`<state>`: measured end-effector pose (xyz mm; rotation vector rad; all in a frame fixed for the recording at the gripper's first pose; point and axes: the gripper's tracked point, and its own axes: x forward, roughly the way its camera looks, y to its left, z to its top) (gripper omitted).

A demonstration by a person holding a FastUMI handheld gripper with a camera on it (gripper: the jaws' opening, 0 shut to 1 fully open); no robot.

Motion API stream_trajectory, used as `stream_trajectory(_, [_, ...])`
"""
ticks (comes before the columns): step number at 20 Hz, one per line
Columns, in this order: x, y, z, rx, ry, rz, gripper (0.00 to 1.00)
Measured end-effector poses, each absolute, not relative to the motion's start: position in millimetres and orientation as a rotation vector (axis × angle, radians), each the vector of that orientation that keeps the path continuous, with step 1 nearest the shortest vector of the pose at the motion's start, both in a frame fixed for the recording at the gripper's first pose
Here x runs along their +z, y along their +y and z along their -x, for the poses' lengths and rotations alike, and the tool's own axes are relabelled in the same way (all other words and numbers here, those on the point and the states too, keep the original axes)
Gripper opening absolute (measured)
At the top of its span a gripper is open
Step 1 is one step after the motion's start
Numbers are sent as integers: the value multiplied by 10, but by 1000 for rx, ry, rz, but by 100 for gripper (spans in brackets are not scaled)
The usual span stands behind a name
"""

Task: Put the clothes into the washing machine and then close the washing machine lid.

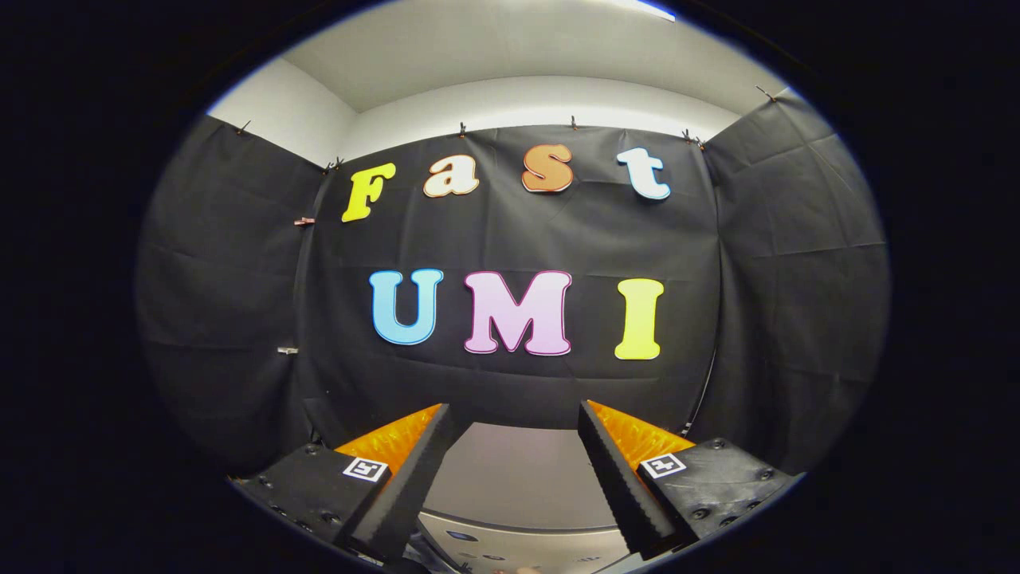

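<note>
Your gripper (514, 414) was spread wide at the lower middle of the frame, holding nothing, aimed level at the booth wall. Between and below its fingers (414, 470) lay the washing machine (518, 478), its pale flat top close beneath you and what may have been a control strip at the very bottom, too cramped to tell. Where the clothes were I could not tell. Expect them soft, light and floppy, so pinch a bunched fold.
</note>
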<state>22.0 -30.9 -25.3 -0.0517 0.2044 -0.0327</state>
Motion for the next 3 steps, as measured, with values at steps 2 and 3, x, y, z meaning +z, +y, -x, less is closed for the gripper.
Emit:
stream_trajectory(2, [-271, -317, -236, -31, 205, 55, 99])
stream_trajectory(3, [-303, -316, -233, -31, 214, 62, 99])
